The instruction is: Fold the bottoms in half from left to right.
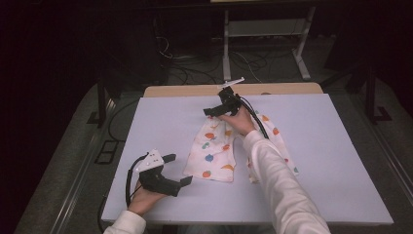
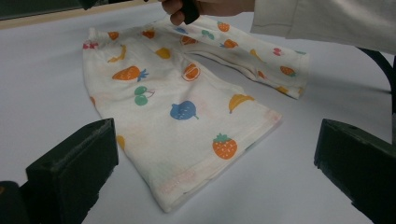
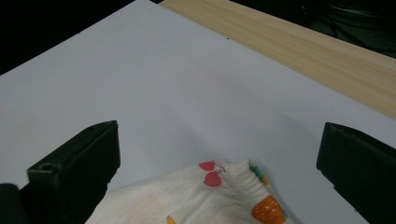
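Nearest the lens, the left gripper (image 1: 176,169) waits at seven o'clock, jaws spread wide and empty, facing the fruit-print shorts (image 1: 214,151) spread flat at the centre of the white tabletop (image 1: 321,161), probably ready to take a leg hem. At twelve o'clock the right gripper (image 1: 218,111) hovers over the waistband (image 3: 240,173), jaws likewise wide apart, seemingly lining up a pinch.

Shorts (image 1: 214,151) mid-table (image 1: 331,161) — tongs (image 1: 176,169) left
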